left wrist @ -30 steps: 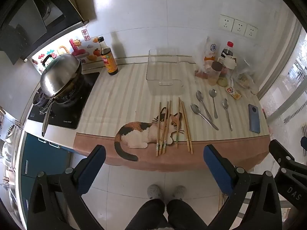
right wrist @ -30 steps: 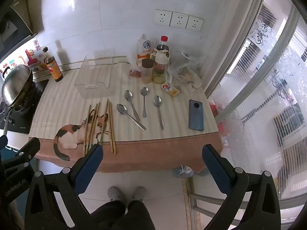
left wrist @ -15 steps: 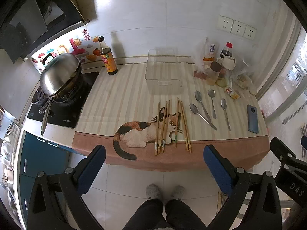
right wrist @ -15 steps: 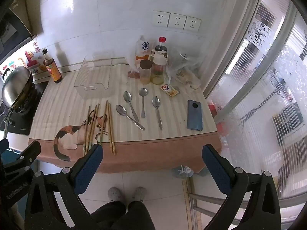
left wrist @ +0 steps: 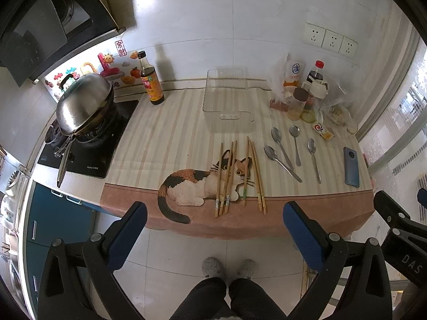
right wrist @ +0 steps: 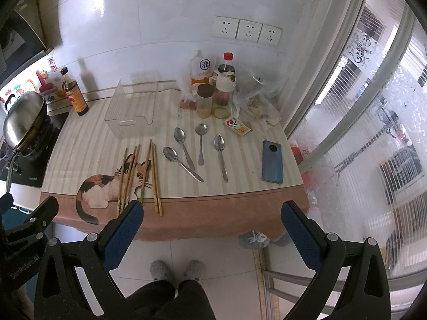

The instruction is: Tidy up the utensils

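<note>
Six wooden chopsticks (left wrist: 234,176) are laid across the cat picture (left wrist: 202,184) printed on the striped table cover (left wrist: 165,138), their lower ends reaching the pink border at the near edge. Just to the right of the chopsticks, four metal spoons (left wrist: 291,154) are spread on the stripes with bowls toward the wall; the two leftmost appear to cross at the handles. Behind the chopsticks, toward the wall, a clear plastic bin (left wrist: 226,98) is seen standing empty.

The left gripper (left wrist: 213,226) is held off the table, in front of its near edge and above the floor, with the chopsticks lying ahead between its blue pads (left wrist: 128,232); its jaws are spread wide and nothing is held. The right gripper (right wrist: 210,226) is likewise held clear of the near edge, jaws wide apart and empty, with the spoons ahead of it and the chopsticks toward its left pad.

To the right of the spoons a blue phone (left wrist: 351,166) is laid face down. Right of the bin, against the wall, jars, bottles and bags (left wrist: 304,93) are clustered. Left of the bin a dark sauce bottle (left wrist: 150,80) is stood, and beyond it a lidded wok (left wrist: 85,104) is set on the stove.
</note>
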Available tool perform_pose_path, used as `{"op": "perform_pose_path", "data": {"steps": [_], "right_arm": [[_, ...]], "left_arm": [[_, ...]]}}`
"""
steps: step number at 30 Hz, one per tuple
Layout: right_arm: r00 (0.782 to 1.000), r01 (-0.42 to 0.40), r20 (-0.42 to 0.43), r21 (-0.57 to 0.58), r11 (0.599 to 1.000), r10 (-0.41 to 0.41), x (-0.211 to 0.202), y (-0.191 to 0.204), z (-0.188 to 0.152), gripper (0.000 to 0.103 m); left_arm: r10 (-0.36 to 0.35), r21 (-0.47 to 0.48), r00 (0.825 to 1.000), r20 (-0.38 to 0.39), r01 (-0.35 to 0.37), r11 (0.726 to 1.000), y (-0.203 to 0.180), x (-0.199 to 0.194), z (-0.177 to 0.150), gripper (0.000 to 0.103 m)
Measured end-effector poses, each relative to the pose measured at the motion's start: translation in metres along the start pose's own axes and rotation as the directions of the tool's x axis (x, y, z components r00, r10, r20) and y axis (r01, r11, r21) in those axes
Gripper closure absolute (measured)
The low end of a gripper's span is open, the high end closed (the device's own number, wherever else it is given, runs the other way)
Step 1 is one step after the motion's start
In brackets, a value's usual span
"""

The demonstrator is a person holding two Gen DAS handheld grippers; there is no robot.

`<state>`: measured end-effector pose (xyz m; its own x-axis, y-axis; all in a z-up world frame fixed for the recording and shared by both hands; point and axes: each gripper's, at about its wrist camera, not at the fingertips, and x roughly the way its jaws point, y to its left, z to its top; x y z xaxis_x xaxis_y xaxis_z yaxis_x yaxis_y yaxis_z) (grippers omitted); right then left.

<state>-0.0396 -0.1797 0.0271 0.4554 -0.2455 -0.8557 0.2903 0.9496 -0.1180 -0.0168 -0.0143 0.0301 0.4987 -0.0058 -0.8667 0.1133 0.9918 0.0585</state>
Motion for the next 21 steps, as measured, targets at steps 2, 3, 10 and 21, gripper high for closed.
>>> {"op": "perform_pose_path", "data": {"steps": [2,3,10,21], "right_arm": [[1.000,-0.001,0.000,-0.001,1.000,0.001,0.000,0.001,0.000,0.000],[1.000,-0.001,0.001,-0.001,1.000,0.001,0.000,0.001,0.000,0.000],[1.000,-0.001,0.002,0.002,1.000,0.001,0.000,0.002,0.000,0.000],[1.000,-0.002,0.007,0.000,1.000,0.002,-0.002,0.001,0.000,0.000]], "left_arm": [[-0.001,-0.005,1.000,0.007,0.001,1.000,0.008,0.015,-0.004,0.000],[-0.001,-0.005,1.000,0.008,0.001,1.000,0.007,0.013,-0.003,0.000],[-0.003,-0.017,1.000,0.011,0.003,1.000,0.012,0.015,0.005,0.000],[-0.005,-0.014,1.000,0.012,0.005,1.000,0.015,0.018,0.003,0.000]]}}
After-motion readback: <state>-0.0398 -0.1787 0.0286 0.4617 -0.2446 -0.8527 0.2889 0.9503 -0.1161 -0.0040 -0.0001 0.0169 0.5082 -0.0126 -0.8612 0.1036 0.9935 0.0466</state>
